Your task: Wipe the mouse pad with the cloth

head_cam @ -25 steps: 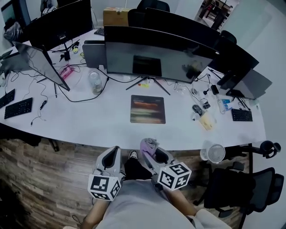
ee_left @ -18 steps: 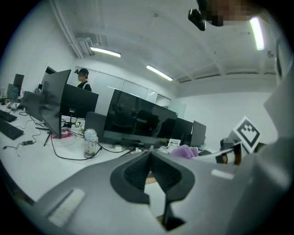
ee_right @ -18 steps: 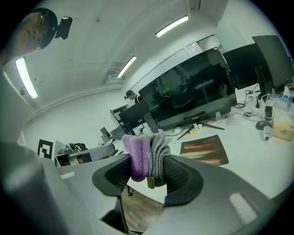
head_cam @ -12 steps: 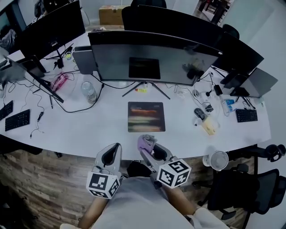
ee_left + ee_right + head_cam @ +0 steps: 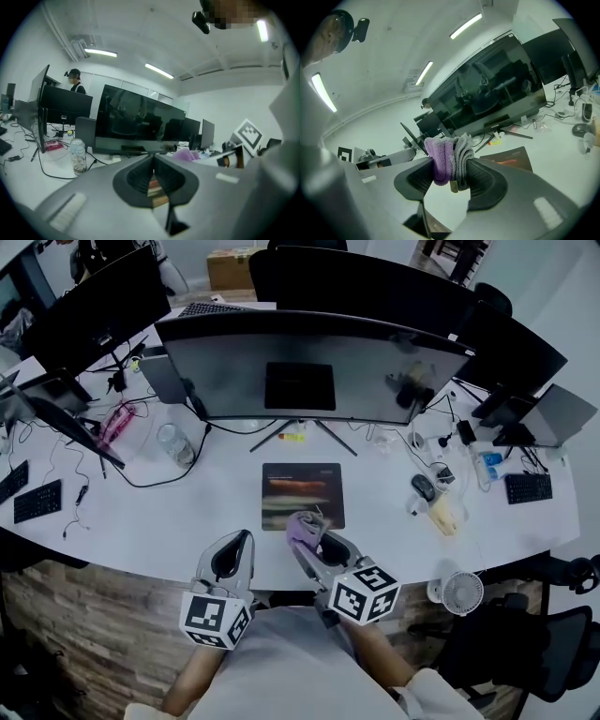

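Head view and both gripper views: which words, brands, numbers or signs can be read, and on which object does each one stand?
No text can be read anywhere.
Mouse pad: printed picture, blurred, no letters legible.
Monitor: small mark on the lower bezel, too small to read.
Marker cubes: black-and-white square patterns, no letters.
Bottle: label blurred.
Cloth: no print visible.

your fluffy folded cloth (image 5: 449, 161) reads purple on one half, grey on the other. the flat rectangular mouse pad (image 5: 302, 495) is dark, streaked orange and pale. your grey left gripper (image 5: 152, 174) and grey right gripper (image 5: 451, 178) carry black-and-white square-marker cubes. white curved desk (image 5: 187, 512), brown wood-plank floor (image 5: 84, 634).
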